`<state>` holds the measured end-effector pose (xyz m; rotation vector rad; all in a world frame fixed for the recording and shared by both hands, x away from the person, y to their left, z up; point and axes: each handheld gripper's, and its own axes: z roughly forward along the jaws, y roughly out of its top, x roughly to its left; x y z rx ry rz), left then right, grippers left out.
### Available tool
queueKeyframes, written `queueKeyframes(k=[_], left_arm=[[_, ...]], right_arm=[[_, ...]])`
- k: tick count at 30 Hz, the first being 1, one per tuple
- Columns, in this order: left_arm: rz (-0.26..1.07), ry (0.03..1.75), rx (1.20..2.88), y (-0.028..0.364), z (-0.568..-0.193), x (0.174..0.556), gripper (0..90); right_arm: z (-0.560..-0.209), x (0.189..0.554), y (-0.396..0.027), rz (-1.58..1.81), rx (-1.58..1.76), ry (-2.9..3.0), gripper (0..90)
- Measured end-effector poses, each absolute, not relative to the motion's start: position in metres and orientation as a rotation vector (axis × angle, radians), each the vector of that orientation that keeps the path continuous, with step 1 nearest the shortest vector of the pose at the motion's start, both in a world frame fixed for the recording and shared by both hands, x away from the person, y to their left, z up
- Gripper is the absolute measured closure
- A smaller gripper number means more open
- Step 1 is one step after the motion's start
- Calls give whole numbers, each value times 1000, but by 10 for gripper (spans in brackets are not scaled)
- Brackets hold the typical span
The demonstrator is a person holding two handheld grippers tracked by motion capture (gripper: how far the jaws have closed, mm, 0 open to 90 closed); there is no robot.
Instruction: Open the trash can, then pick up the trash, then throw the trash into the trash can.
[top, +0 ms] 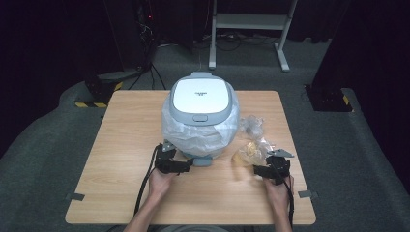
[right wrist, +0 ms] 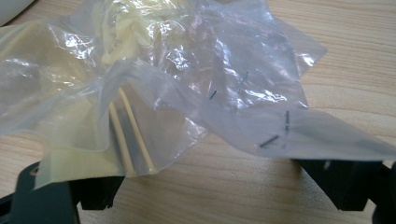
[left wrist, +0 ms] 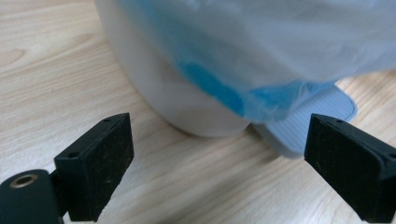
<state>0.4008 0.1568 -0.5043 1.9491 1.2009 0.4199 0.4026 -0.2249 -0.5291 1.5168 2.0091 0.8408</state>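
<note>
A white bin (top: 200, 113) with a grey-rimmed lid stands mid-table, lined with a translucent bag (left wrist: 261, 42); its blue-grey pedal (left wrist: 306, 123) sticks out at the front. My left gripper (top: 188, 166) (left wrist: 219, 140) is open low on the table, facing the bin's base, with the pedal just ahead of its right jaw. A clear plastic bag (top: 249, 151) (right wrist: 154, 88) holding yellowish material lies to the right of the bin. My right gripper (top: 266, 167) (right wrist: 217, 182) is open wide, and the bag's near edge drapes over both jaws.
A second crumpled clear bag (top: 252, 124) lies behind the first, beside the bin. The wooden table (top: 121, 145) has bare room at left and along the front. A white frame (top: 249, 21) and dark equipment stand on the floor beyond.
</note>
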Motion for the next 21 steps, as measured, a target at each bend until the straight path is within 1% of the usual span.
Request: queueKeyframes(k=[6, 9, 11, 13, 14, 19, 20, 21], left_arm=[[448, 1203, 1949, 146, -506, 403, 84], [437, 1189, 2039, 144, -509, 406, 85], [430, 1239, 1929, 136, -512, 405, 86], [432, 1238, 1927, 134, -512, 405, 88], [439, 1228, 1956, 136, -512, 405, 84], [459, 1239, 1945, 133, -512, 405, 79], [468, 1208, 2021, 137, -511, 404, 78], [460, 1243, 1929, 131, -513, 404, 77]], right_arm=[[-529, 403, -225, 841, 1516, 2010, 155], [-529, 403, -225, 841, 1516, 2009, 155], [-529, 403, -225, 841, 1516, 2009, 155], [-529, 402, -225, 842, 1513, 2011, 160], [-529, 402, -225, 843, 1513, 2011, 160], [-529, 402, -225, 843, 1513, 2011, 160], [-529, 402, -225, 843, 1512, 2011, 160], [-529, 402, -225, 842, 1513, 2011, 160]])
